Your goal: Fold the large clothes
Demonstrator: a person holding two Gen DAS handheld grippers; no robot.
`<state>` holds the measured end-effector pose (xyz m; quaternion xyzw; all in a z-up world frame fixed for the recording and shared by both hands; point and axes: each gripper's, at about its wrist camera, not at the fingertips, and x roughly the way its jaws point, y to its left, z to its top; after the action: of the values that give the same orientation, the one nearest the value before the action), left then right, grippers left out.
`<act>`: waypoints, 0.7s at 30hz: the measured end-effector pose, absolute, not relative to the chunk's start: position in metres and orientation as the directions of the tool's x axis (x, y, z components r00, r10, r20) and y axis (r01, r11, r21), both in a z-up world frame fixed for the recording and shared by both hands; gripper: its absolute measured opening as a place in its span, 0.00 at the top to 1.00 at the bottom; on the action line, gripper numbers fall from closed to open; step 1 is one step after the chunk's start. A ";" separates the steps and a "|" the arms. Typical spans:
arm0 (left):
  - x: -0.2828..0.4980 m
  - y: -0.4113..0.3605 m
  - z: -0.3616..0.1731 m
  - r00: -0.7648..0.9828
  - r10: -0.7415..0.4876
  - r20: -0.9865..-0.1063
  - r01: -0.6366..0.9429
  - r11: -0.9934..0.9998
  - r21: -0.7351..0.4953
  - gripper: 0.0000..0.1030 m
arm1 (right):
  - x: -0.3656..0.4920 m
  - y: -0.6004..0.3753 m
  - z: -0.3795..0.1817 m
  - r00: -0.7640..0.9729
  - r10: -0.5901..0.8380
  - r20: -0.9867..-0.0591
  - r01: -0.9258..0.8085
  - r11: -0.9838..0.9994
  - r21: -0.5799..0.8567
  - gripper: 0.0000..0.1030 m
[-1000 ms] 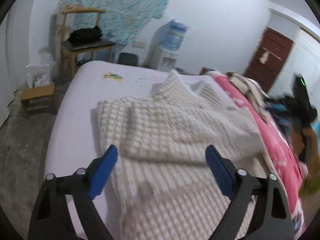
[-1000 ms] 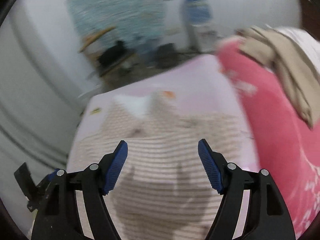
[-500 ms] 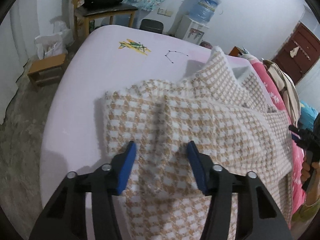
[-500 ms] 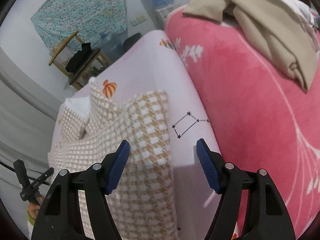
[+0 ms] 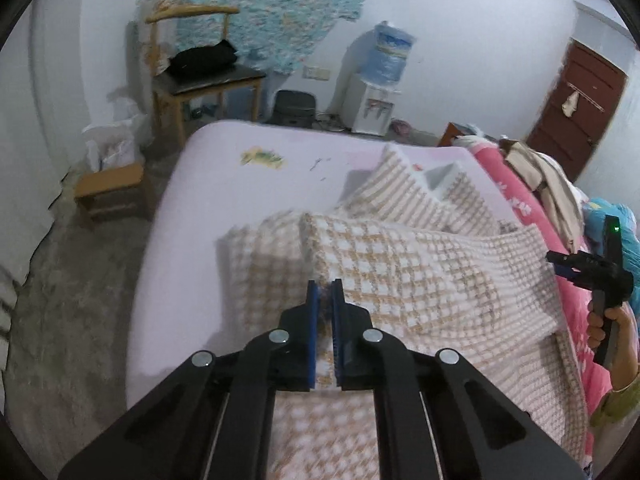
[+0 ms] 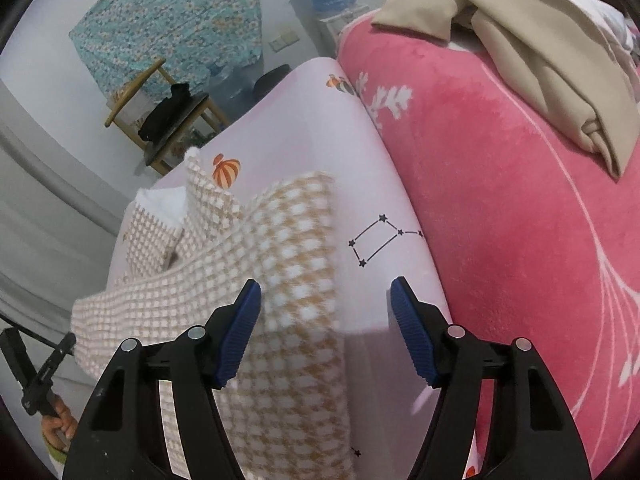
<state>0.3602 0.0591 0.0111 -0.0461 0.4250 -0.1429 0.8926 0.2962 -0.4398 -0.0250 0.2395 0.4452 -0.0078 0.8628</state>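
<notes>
A large beige-and-white checked cloth (image 5: 400, 264) lies rumpled on the pale pink bed sheet (image 5: 224, 184). My left gripper (image 5: 325, 286) is shut on a raised fold at the cloth's near left part, and the fabric is pinched between its blue pads. In the right wrist view the same cloth (image 6: 288, 240) reaches under my right gripper (image 6: 324, 300). It stands open over the cloth's right edge; its left pad is above the fabric and its right pad is above bare sheet. A hand holds the right gripper (image 5: 576, 264) at the far right of the left wrist view.
A pink fleece blanket (image 6: 500, 200) runs along the right of the bed with a folded beige garment (image 6: 520, 40) on it. Beyond the bed are a wooden chair (image 5: 200, 76), a low stool (image 5: 108, 188) and a water dispenser (image 5: 380, 80).
The left gripper's jaws went from wide open to shut on a fold of the checked cloth. The right gripper came down to the cloth's right edge and stayed open.
</notes>
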 end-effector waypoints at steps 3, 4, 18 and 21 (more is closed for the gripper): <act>0.357 0.067 -0.016 0.567 -0.252 -0.784 0.191 0.966 -0.172 0.94 | 0.298 -0.436 -0.029 0.597 0.187 -0.780 0.229 0.892 0.389 0.39; 0.357 0.071 -0.025 0.559 -0.263 -0.787 0.185 0.964 -0.191 0.94 | 0.298 -0.433 -0.028 0.599 0.173 -0.782 0.224 0.902 0.370 0.43; 0.340 0.052 -0.016 0.682 -0.122 -0.721 0.231 0.971 0.055 0.88 | 0.290 -0.404 -0.003 0.638 -0.006 -0.770 0.170 0.977 0.132 0.53; 0.333 0.055 0.005 0.738 -0.151 -0.658 0.238 0.970 0.044 0.86 | 0.280 -0.394 0.014 0.679 0.042 -0.733 0.101 0.983 0.150 0.53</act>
<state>0.3328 0.0547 0.0049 0.0627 0.3466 -0.1046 0.9300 0.2800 -0.3938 0.0140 0.0894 0.4002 -0.0163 0.9119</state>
